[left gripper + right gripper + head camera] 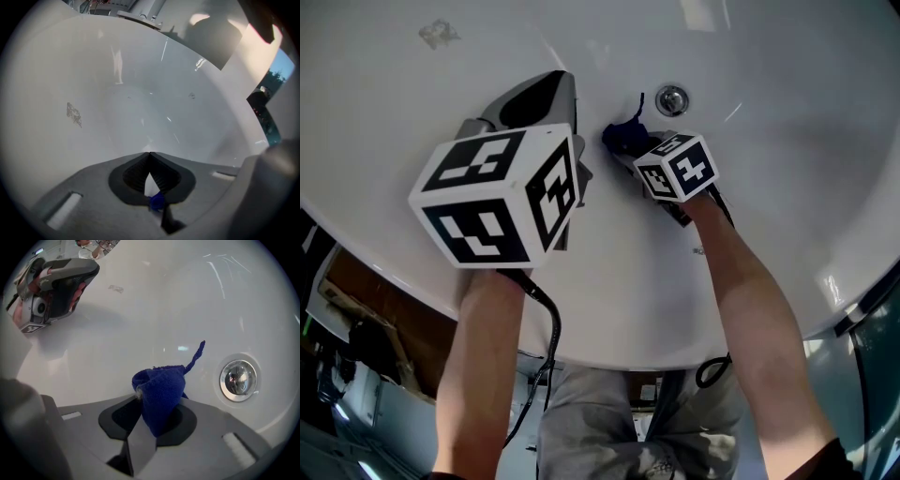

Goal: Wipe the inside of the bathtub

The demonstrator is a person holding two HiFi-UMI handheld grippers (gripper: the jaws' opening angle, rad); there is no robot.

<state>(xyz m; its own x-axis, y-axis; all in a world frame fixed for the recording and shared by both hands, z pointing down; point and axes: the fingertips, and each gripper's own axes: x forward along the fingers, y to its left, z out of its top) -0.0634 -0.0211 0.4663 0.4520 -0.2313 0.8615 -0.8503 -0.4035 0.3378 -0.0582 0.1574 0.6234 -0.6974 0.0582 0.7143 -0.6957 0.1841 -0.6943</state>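
Right gripper (154, 403) clamping blue cloth (161, 383) against bathtub (140, 310) floor; drain (238, 380) sitting at cloth's 3 o'clock. Left gripper (150, 155) hovering at 10 o'clock, jaws closed, empty.

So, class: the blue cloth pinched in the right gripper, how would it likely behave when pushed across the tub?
Probably floppy: the blue cloth folds and bunches where the right gripper pinches it, and a loose strand trails off. Likely light, since it stands up from the jaws unsupported. On the glossy bathtub it should slide easily, crumpling rather than staying flat.
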